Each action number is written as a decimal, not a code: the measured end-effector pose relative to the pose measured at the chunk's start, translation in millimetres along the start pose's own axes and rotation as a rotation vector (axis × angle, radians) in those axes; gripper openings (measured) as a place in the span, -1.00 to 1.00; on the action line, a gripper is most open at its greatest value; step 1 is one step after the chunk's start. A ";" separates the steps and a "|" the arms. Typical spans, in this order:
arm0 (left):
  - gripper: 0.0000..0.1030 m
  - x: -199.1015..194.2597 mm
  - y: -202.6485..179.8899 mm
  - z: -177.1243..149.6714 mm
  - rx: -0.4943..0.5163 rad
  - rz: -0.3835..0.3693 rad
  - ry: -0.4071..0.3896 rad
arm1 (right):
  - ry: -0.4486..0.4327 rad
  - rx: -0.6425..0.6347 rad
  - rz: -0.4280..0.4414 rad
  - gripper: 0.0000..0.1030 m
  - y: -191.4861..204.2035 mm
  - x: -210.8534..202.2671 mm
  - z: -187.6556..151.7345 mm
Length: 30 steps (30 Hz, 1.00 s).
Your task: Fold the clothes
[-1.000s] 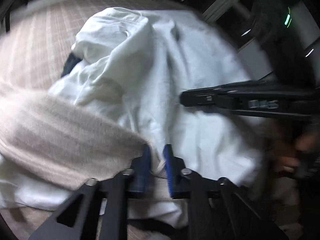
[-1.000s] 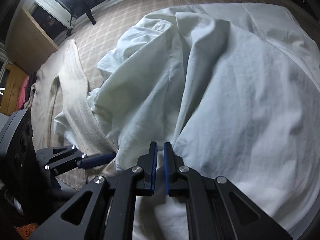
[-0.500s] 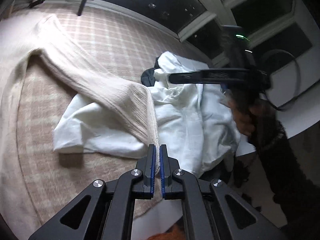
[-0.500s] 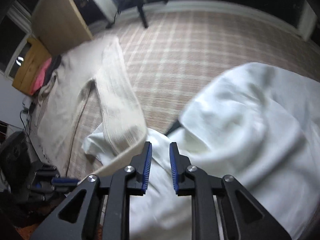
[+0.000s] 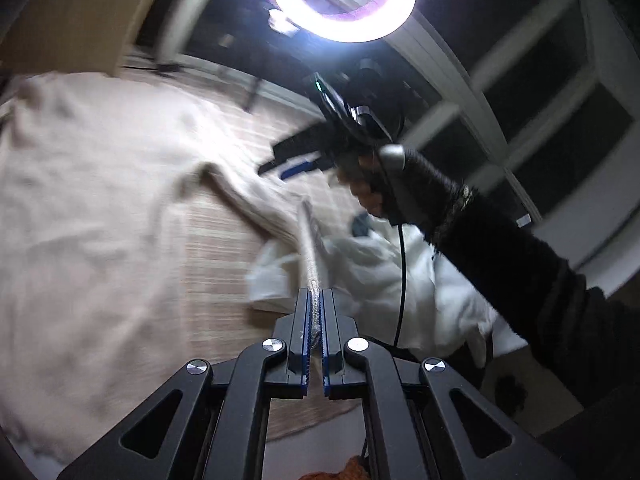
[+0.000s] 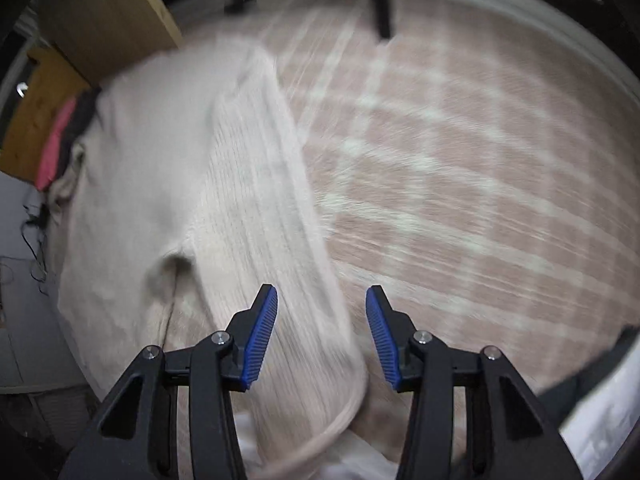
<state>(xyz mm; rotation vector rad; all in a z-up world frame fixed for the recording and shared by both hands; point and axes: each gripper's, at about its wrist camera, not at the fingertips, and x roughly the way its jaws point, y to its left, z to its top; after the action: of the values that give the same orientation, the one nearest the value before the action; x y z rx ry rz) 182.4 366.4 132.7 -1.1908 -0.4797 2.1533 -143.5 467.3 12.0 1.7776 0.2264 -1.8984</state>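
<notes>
**Pulling a knit sleeve clear while the other claw is being spread**

Gripping is being done by the left claw (image 5: pixel 316 312), whose pads are pressed together on the cuff end of a cream ribbed sleeve (image 5: pixel 280 216); a thin edge of knit is being pinched right between the blue pads. From there the sleeve is being drawn taut, away toward the body of the beige sweater (image 5: pixel 92 200), which is lying spread over the checked bed cover (image 5: pixel 208 264). Just beside the sleeve, a crumpled white garment (image 5: pixel 384 276) is lying in a heap.

The right claw (image 6: pixel 322 324) is being held spread, its jaws having just been opening, with nothing pinched. The same ribbed sleeve (image 6: pixel 256 200) is passing below and between its blue pads (image 6: pixel 262 336), apparently without being pressed. In the left view this claw (image 5: pixel 296 160) is being carried above the bed by a hand in a dark sleeve (image 5: pixel 500 264).

The knit is being judged soft, light and stretchy: it will likely sag and lengthen when lifted by one point. A hold on the firmer cuff or a seam is being judged safer than on loose mid-sleeve fabric, and a second grip farther along the sleeve would probably keep the fold square.
</notes>
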 end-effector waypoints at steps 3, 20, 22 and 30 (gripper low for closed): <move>-0.94 -17.9 21.1 -6.1 -0.055 0.017 -0.036 | -0.011 -0.014 -0.029 -0.18 13.8 9.8 13.2; -0.94 -67.1 141.7 -101.2 -0.396 0.208 -0.063 | -0.128 -0.270 -0.018 -0.64 174.1 -18.8 59.3; -0.93 -65.3 154.8 -107.7 -0.422 0.242 -0.034 | -0.110 -0.294 -0.098 -0.53 189.6 -7.1 62.5; -0.80 -79.1 131.0 -82.8 -0.239 0.251 -0.057 | -0.242 -0.223 0.000 -0.48 112.6 -36.0 18.3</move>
<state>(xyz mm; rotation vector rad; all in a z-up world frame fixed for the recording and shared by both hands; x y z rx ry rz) 239.1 217.5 62.6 -1.3840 -0.6582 2.3999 -105.8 372.6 74.6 1.3906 0.3353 -1.9817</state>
